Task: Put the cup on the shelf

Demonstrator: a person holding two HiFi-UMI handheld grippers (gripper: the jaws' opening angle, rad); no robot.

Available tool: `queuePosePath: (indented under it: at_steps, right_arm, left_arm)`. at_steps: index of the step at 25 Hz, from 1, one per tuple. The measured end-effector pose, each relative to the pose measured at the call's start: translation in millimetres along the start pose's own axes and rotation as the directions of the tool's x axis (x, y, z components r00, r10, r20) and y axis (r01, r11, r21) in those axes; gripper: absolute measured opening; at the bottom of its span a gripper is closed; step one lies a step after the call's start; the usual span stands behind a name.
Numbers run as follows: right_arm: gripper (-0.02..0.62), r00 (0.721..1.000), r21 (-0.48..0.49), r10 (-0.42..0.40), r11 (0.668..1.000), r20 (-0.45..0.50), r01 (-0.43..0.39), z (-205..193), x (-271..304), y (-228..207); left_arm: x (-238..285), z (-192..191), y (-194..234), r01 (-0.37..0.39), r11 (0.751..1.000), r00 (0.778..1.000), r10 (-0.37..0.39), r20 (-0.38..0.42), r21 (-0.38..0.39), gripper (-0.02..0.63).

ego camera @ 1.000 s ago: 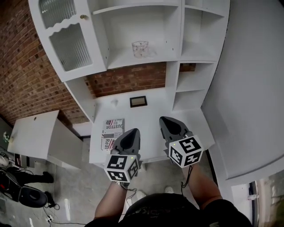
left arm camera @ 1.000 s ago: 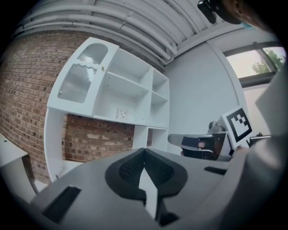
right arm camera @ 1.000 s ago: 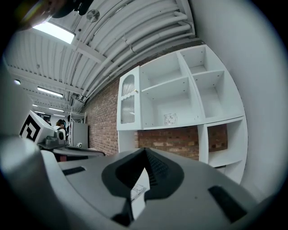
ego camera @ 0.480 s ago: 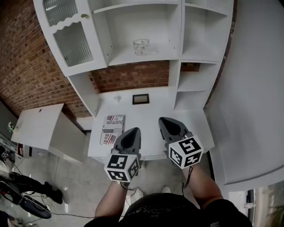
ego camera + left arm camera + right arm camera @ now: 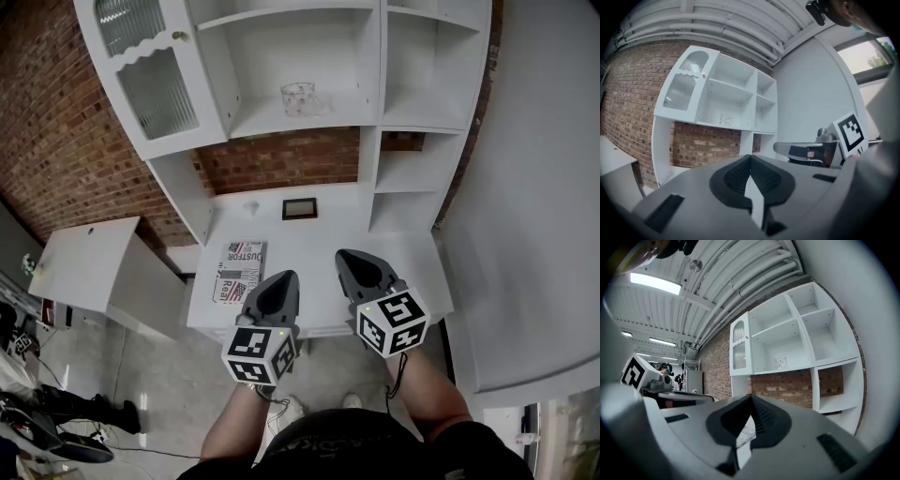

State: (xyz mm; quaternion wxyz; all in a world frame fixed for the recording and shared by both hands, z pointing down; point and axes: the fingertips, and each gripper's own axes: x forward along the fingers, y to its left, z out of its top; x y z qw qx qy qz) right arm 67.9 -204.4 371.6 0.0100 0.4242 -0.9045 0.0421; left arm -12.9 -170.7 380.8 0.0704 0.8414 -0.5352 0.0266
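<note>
1. Head view shows my left gripper (image 5: 284, 279) and right gripper (image 5: 347, 255) held side by side over the near part of the white desk (image 5: 319, 236). Both point toward the shelf unit (image 5: 369, 164).
2. Left gripper view: the jaws are pressed together with nothing between them.
3. Right gripper view: these jaws are closed too, and empty.
4. The cup (image 5: 298, 97), clear glass as far as I can tell, stands upright on the shelf in the wide compartment. It is well beyond and above both pairs of fingertips.
5. A magazine (image 5: 239, 272) lies just left of the left fingertips. A small dark frame (image 5: 300, 208) sits farther ahead, between the two grippers' lines.
</note>
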Motion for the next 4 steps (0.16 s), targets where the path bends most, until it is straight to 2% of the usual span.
queuePosePath:
  at_steps: [4]
  right_arm:
    - [0.000,1.000,0.001,0.002,1.000,0.003,-0.002,0.3,-1.3,1.5]
  left_arm:
    - [-0.4,0.9,-1.8,0.002,1.000,1.000,-0.002,0.002,0.001,0.005]
